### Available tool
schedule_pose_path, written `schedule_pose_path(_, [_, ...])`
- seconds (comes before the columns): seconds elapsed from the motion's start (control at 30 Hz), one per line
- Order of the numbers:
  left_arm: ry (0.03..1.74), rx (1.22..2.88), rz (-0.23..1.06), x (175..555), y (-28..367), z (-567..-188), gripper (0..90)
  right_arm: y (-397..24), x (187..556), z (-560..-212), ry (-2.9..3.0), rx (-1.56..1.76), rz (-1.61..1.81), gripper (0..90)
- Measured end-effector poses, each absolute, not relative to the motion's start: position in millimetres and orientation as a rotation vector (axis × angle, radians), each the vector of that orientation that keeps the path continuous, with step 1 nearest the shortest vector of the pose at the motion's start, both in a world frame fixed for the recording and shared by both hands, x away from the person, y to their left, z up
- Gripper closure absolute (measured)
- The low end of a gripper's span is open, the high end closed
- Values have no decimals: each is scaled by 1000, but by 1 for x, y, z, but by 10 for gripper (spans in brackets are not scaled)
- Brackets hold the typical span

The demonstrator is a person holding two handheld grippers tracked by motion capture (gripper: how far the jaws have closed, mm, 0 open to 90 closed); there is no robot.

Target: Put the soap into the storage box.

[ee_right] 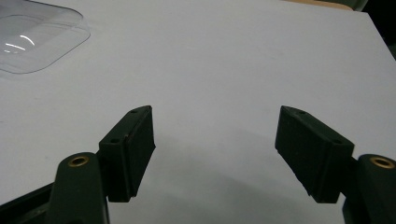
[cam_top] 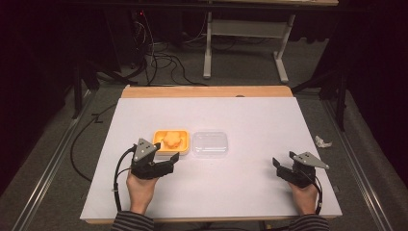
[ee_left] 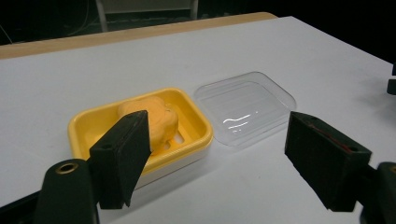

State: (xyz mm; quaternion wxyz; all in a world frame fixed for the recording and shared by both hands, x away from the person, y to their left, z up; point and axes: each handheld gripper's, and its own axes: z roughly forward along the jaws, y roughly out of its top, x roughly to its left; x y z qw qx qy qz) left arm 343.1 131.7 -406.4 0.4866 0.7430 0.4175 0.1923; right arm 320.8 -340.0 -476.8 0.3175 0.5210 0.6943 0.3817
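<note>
Right in front of the left gripper (cam_top: 169, 160) sits a yellow soap dish (ee_left: 88, 127) with an orange bar of soap (ee_left: 161, 116) lying in it, and the clear lid (ee_left: 247, 105) lies flat on the white table (cam_top: 250, 192) just beside the dish, on the side toward the other hand. So as far as I can judge, the soap part is sorted and the lid is the bit that's left: it's off the dish, touching or nearly touching its edge, hard to say which from here. The left gripper has its jaws spread wide with nothing between them, and it hovers just short of the dish's near rim, one jaw lined up in front of the soap and the other pointing toward the lid's near corner. The right gripper (cam_top: 281, 166) is well apart from all of it, parked low over bare table with its jaws spread wide too and nothing held; from its own camera the lid (ee_right: 35, 39) is off ahead and to one side, far from the jaws. My guess is nobody has committed to a grab yet. If the job is closing the box, somebody has to pick up that thin clear lid by its rim and drop it over the dish, and the left gripper looks like the nearer candidate.
</note>
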Motion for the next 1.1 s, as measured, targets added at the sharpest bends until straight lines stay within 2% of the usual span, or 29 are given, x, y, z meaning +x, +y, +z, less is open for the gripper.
schedule_pose_path(1.1, [987,1851,429,336,109,-426,228,-339,321,-477,1826,1372,1001,288])
